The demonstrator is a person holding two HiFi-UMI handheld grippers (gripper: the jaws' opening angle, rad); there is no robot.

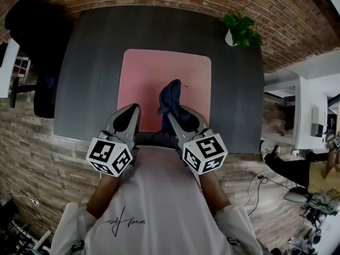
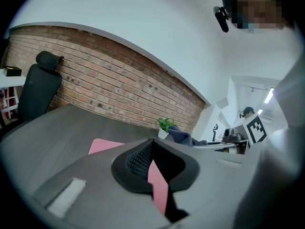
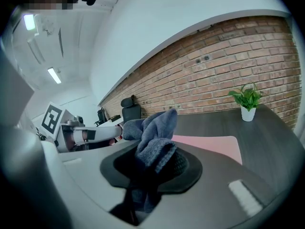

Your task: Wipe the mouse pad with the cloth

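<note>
Overhead, low views; shared mouse pad [image 1: 150,84]

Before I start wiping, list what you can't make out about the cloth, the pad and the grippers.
1. Mouse pad near edge: head view, covered by the cloth, left gripper and right gripper.
2. Whether the cloth touches the pad: head view looks straight down; in the right gripper view the cloth itself blocks it.
3. Most of the pad: left gripper view, behind that gripper's body.
4. Dirt on the pad: too small, every view.
</note>
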